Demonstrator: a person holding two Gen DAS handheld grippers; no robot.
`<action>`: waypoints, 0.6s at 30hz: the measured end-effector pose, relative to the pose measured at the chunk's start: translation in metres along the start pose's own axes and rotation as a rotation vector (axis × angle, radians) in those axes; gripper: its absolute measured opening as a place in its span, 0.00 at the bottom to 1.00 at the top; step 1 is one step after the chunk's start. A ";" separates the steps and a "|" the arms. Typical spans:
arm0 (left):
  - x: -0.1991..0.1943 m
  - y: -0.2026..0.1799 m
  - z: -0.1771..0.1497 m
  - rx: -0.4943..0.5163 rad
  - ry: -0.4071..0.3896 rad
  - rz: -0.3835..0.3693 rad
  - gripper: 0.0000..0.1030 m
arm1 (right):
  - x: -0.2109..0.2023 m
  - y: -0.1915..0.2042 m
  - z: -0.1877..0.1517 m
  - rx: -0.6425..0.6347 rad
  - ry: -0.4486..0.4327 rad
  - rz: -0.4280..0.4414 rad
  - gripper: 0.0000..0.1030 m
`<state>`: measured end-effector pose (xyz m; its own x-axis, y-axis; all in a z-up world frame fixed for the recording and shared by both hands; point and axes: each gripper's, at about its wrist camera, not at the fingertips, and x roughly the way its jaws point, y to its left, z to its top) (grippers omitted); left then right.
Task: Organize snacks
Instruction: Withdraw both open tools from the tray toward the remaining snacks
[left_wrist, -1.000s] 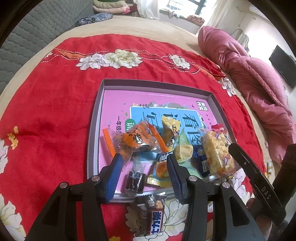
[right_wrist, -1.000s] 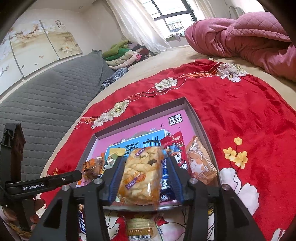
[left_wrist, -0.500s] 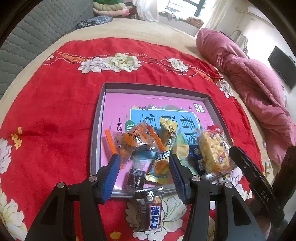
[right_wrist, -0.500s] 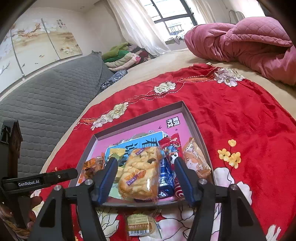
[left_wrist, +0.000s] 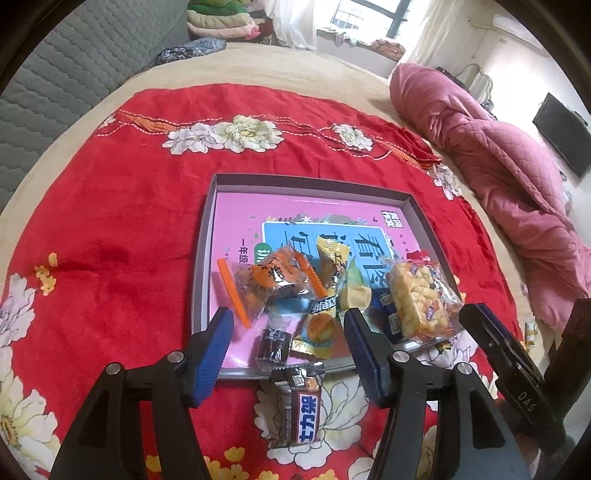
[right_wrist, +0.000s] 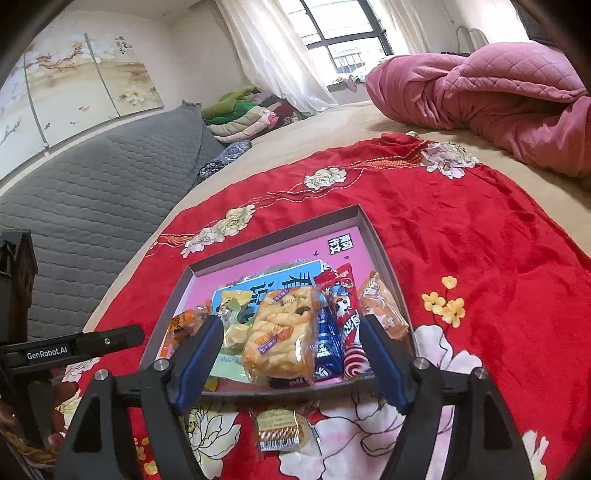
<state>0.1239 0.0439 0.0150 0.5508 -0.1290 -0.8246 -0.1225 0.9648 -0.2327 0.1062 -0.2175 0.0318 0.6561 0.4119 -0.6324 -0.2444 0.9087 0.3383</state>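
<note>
A grey-rimmed tray (left_wrist: 310, 182) with a pink bottom lies on the red flowered cloth (left_wrist: 110, 221), snacks piled at its near end. My left gripper (left_wrist: 290, 350) hovers over the tray's near edge, jaws opening; a small dark candy (left_wrist: 275, 343) lies between them, untouched. A brown chocolate bar (left_wrist: 299, 402) rests on the cloth just outside the tray. My right gripper (right_wrist: 291, 362) is also opening; a clear-wrapped rice cracker pack (right_wrist: 282, 336) lies in the tray (right_wrist: 277, 232) between its pads, free of them. A gold-wrapped snack (right_wrist: 279, 430) sits on the cloth below.
A pink quilt (left_wrist: 498, 177) is bunched along the right side of the bed. A grey quilted cover (right_wrist: 92, 184) lies to the left. Folded blankets (right_wrist: 240, 118) are stacked by the window. A small snack (left_wrist: 530, 332) lies past the cloth's right edge.
Both grippers have spread wider and drawn back a little from the tray. The right one has let go of the rice cracker pack, which now rests in the tray.
</note>
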 end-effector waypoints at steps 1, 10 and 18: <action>-0.002 0.000 0.000 0.002 -0.002 -0.002 0.62 | -0.002 0.000 0.000 0.001 -0.004 -0.001 0.77; -0.017 0.002 -0.005 0.001 -0.017 -0.012 0.62 | -0.022 0.005 -0.005 -0.003 -0.016 -0.010 0.79; -0.028 0.002 -0.013 0.012 -0.020 -0.013 0.62 | -0.037 0.009 -0.008 -0.007 -0.023 -0.023 0.79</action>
<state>0.0974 0.0463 0.0314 0.5685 -0.1367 -0.8112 -0.1052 0.9659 -0.2365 0.0744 -0.2240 0.0523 0.6779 0.3889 -0.6238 -0.2338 0.9186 0.3186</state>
